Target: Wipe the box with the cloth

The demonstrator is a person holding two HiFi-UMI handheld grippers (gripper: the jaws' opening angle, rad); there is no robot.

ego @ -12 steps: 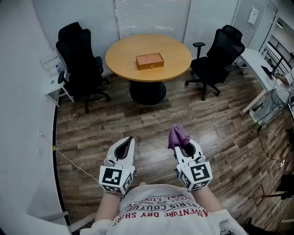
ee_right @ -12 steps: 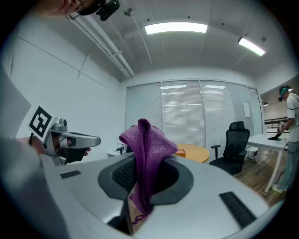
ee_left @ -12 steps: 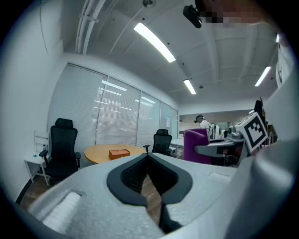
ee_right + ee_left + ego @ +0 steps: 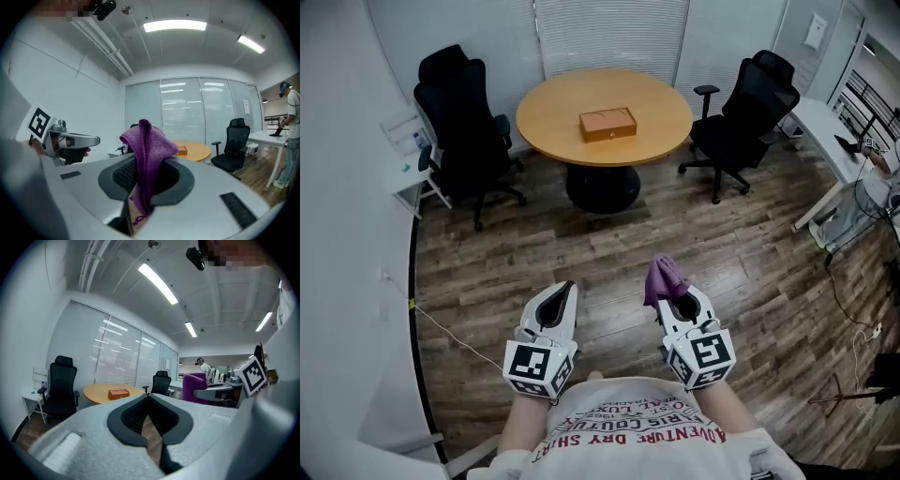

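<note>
An orange-brown box (image 4: 607, 124) lies in the middle of a round wooden table (image 4: 553, 117) far ahead across the room; it also shows small in the left gripper view as the box (image 4: 118, 393). My right gripper (image 4: 670, 286) is shut on a purple cloth (image 4: 664, 277), which bunches up above its jaws, cloth (image 4: 147, 150). My left gripper (image 4: 562, 292) is shut with nothing in it, held low beside the right one. Both grippers hang near my body, well short of the table.
Black office chairs stand left (image 4: 459, 122) and right (image 4: 742, 122) of the table. A white side table (image 4: 411, 178) is by the left wall, a white desk (image 4: 834, 155) at the right. A cable (image 4: 441, 328) runs over the wood floor. A person (image 4: 204, 366) stands far off.
</note>
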